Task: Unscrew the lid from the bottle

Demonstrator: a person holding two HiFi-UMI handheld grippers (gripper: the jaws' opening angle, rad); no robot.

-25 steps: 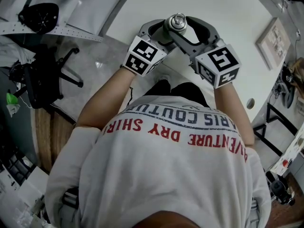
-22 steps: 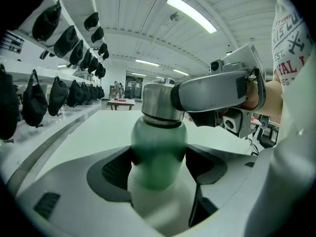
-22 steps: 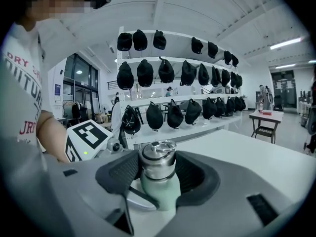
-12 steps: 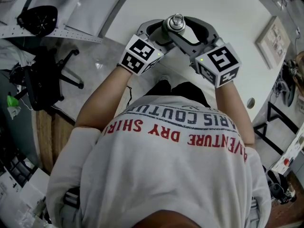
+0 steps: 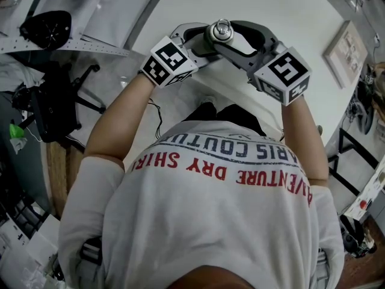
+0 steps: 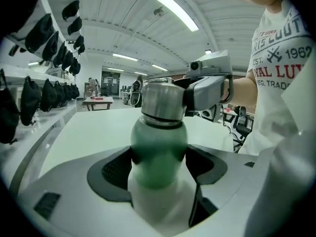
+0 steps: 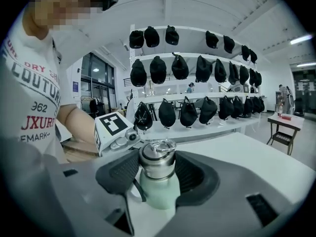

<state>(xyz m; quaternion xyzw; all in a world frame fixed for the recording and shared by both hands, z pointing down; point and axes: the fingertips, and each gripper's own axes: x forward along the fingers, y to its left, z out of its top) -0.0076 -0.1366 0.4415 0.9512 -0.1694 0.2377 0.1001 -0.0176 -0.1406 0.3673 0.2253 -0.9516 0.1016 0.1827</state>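
Note:
A green bottle (image 6: 158,147) with a steel lid (image 6: 163,100) stands upright over the white table (image 5: 264,5), between both grippers. My left gripper (image 6: 158,164) is shut on the bottle's green body just below the lid. In the right gripper view, my right gripper (image 7: 158,169) is shut on the lid (image 7: 157,162), a dark pad pressed against each side. Its jaws have just been closing on the lid. From the head view I see the lid's top (image 5: 221,30) with both grippers' fingers curved around it. The bottle's base is hidden.
A black office chair (image 5: 54,101) stands on the floor to the left. A framed board (image 5: 347,53) lies on the table at the right. Shelves of black caps (image 7: 197,68) line the far wall. A small table (image 7: 284,122) stands at the far right.
Both wrists have rolled around the bottle. The left marker cube swung up and to the left, and the right cube tipped to the right. The bottle stayed in place.

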